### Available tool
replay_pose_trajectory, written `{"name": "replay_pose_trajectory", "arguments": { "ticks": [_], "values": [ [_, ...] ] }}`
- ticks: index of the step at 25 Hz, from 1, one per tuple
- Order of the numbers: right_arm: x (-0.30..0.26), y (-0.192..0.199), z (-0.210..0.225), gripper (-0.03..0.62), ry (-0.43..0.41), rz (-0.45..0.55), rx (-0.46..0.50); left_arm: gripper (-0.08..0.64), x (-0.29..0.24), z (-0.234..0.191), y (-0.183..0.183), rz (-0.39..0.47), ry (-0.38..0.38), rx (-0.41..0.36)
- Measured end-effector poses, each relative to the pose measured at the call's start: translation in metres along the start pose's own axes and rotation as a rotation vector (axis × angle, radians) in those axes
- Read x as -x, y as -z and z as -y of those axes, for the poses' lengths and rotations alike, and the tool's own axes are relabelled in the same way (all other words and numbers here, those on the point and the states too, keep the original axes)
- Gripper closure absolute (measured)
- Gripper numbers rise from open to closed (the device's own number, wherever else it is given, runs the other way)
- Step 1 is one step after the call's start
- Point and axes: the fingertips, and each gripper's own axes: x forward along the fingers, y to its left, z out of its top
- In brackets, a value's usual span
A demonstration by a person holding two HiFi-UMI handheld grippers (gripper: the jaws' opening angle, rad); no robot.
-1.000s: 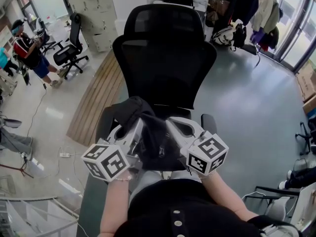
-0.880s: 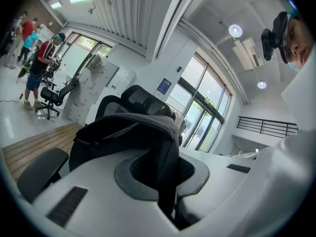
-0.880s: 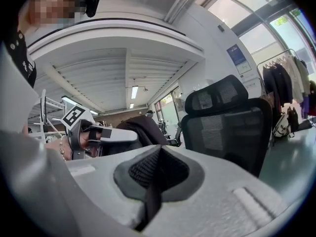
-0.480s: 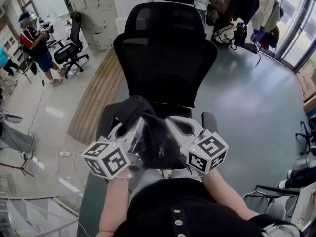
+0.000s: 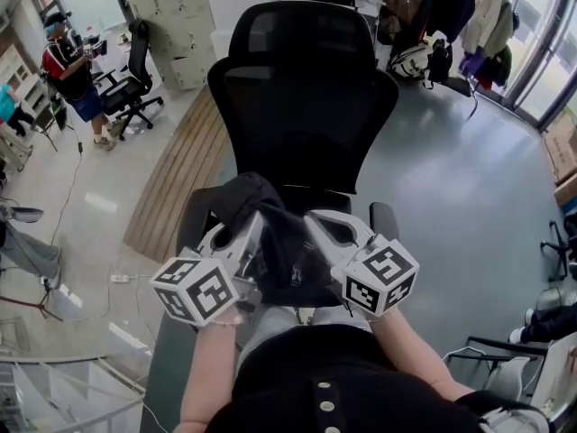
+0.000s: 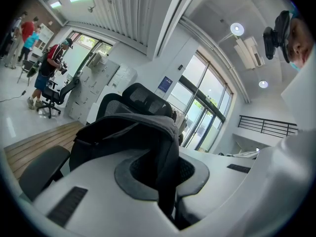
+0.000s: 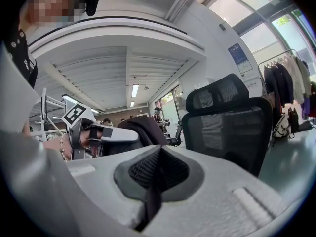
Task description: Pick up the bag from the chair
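Note:
The black bag (image 5: 270, 228) hangs bunched between my two grippers, in front of the black mesh-backed chair (image 5: 302, 88). Its underside is hidden, so I cannot tell whether it still touches the seat. My left gripper (image 5: 251, 237) is shut on a fold of the bag's fabric (image 6: 168, 147); the bag's body (image 6: 118, 130) bulges just beyond the jaws. The right gripper (image 5: 314, 233) is shut on a thin black strap (image 7: 153, 191) of the bag. From the right gripper view the left gripper (image 7: 101, 135) shows against the dark bag (image 7: 143, 130).
The chair's armrests (image 5: 383, 219) flank the grippers. A wooden strip (image 5: 180, 174) runs along the floor at left. A second office chair (image 5: 131, 84) and people (image 5: 72, 70) stand at the far left. A clothes rack and bags (image 5: 442, 25) are at the back right.
Both grippers and the bag stay almost where they were. The person at the far left has shifted a little further back.

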Motion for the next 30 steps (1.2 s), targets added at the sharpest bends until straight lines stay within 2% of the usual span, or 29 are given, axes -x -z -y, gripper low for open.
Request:
{"name": "replay_pose_trajectory", "arguments": {
  "ticks": [30],
  "values": [
    [0.005, 0.018, 0.009, 0.595, 0.025, -0.051, -0.005, 0.515, -0.002, -0.003, 0.01, -0.017, -0.001, 0.048]
  ]
}}
